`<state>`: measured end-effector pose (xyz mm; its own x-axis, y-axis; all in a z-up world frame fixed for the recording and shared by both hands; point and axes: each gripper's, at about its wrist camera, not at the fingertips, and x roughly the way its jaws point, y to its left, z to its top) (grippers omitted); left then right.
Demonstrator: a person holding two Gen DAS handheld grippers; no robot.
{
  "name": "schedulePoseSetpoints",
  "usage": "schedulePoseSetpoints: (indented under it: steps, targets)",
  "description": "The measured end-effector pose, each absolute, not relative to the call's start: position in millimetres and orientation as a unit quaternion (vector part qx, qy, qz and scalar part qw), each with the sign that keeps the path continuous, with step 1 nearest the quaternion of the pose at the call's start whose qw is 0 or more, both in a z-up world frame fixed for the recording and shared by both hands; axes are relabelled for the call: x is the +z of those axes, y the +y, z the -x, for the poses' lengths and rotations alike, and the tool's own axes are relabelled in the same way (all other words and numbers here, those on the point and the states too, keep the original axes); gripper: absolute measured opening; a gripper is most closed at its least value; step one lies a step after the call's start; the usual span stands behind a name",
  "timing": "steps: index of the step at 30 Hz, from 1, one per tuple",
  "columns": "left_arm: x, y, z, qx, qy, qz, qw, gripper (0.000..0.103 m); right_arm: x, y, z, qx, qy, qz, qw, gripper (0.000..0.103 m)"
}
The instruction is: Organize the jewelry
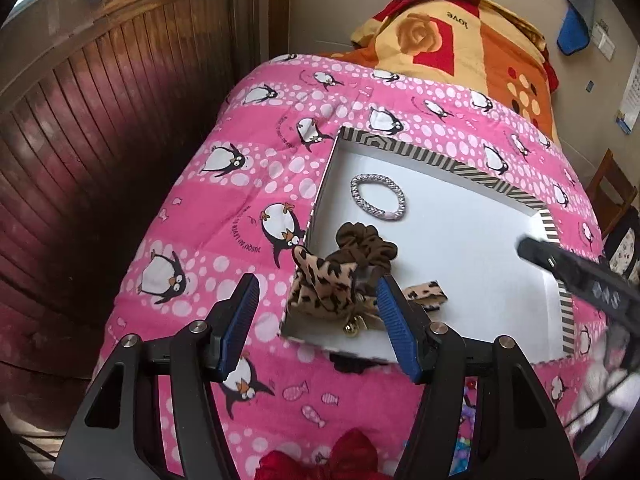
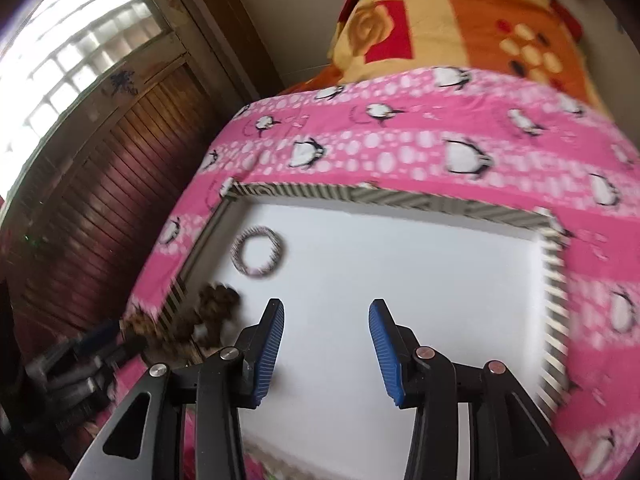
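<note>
L gripper spread wide, empty; leopard scrunchie betw fingers, untouched, draped over box rim at 7 o'clock corner. Brown scrunchie beside it, silver bracelet at 11. R gripper part-spread, empty, over bare box floor.

The left gripper is hovering wide apart over a leopard-print scrunchie lying in the white striped-rim box.

The setting is a home bedroom. A bed carries a pink penguin-print quilt. Beyond the quilt lies a folded orange rose-pattern blanket. Left of the quilt stands a dark wood-panelled wall with a window above it.
</note>
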<state>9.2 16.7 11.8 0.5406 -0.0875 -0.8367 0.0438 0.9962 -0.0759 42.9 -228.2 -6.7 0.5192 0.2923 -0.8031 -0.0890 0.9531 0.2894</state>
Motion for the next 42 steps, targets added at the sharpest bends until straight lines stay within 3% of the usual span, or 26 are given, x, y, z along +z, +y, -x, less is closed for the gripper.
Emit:
schedulePoseSetpoints:
  steps: [22, 42]
  targets:
    - [28.4, -2.7, 73.8, -0.069, 0.457, -0.016, 0.887, 0.061, -0.6, -273.3, 139.6, 0.034, 0.465, -0.064, 0.882, 0.049]
    - [24.6, 12.3, 111.6, -0.067, 0.463, -0.022, 0.883, 0.061, -12.6, -275.4, 180.8, 0.021, 0.482, -0.065, 0.873, 0.049]
